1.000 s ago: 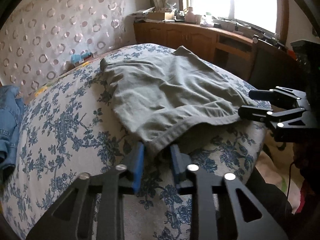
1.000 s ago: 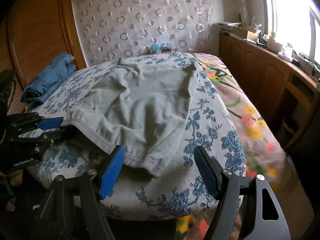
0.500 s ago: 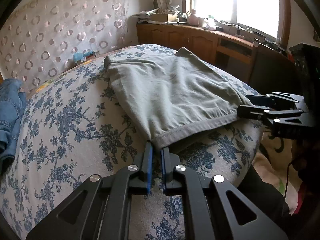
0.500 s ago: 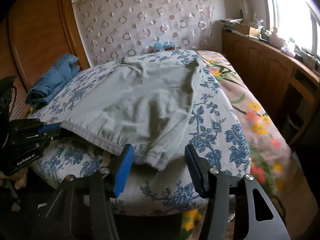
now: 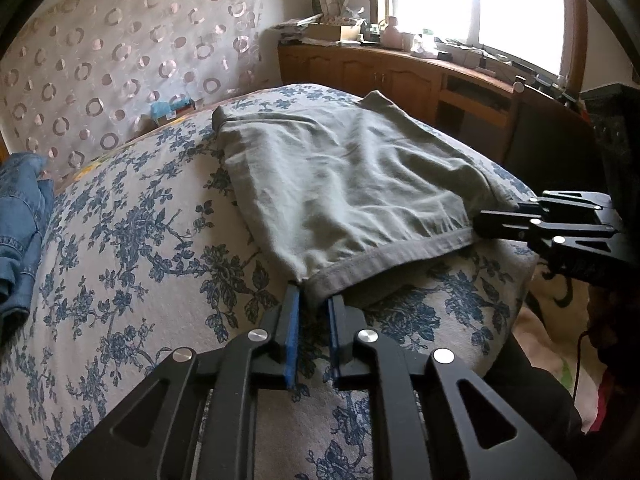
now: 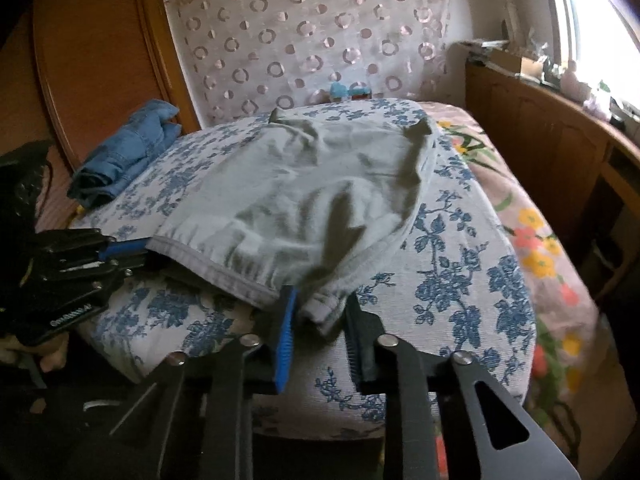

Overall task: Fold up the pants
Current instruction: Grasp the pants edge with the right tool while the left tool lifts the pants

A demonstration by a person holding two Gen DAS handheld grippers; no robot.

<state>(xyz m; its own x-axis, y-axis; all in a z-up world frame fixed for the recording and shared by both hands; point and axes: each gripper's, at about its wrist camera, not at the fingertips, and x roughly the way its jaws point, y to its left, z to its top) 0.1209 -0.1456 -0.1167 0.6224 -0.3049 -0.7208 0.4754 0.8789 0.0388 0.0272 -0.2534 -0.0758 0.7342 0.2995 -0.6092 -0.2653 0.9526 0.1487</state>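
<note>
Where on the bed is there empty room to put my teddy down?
The flowered cover is bare between the grey pants and the blue jeans. In the right wrist view, bedding lies bare between the pants and the wooden cabinet. It is crowded at the near hem.

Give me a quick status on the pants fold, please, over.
Left claw opening slightly, hem corner between its pads. Right claw closing on the other corner. Grey pants flat on the floral bed, not yet folded. Nothing in the way.
</note>
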